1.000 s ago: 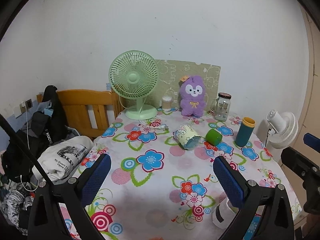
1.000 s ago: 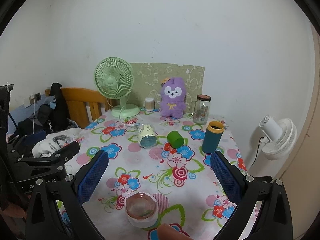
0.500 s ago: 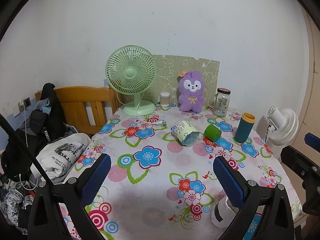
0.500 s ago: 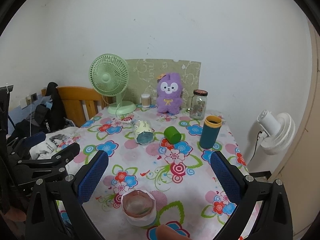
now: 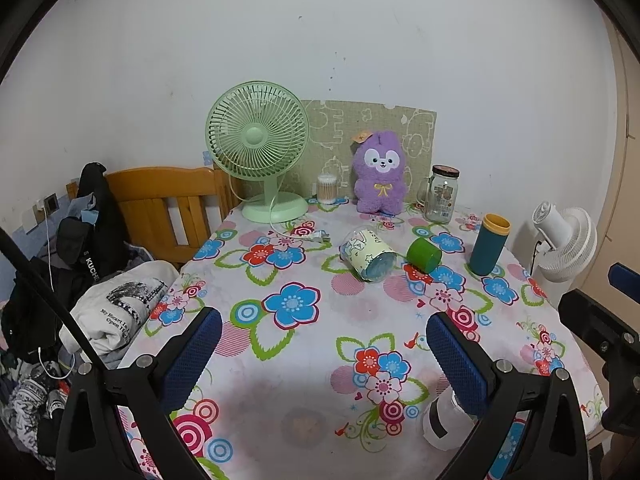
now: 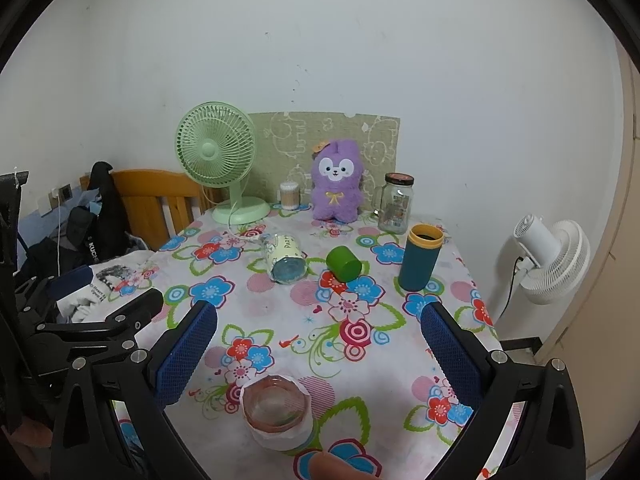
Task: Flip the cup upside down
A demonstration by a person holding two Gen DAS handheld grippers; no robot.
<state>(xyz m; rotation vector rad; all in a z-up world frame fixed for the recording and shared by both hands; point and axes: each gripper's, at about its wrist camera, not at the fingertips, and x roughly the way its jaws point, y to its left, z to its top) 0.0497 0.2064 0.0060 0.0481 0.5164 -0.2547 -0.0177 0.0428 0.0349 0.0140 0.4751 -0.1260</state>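
A clear cup with a white paper sleeve stands upright near the table's front edge, between and just below my right gripper's open fingers. It shows partly behind the left gripper's right finger in the left wrist view. A pale patterned cup and a green cup lie on their sides mid-table. A teal tumbler with a yellow rim stands upright. My left gripper is open and empty above the tablecloth.
A green desk fan, purple plush, glass jar and cotton-swab pot line the table's back. A wooden chair with clothes stands left. A white fan stands right of the table.
Both grippers have risen and drawn back slightly, so the table looks lower and farther. No object has moved. Both grippers stay open.
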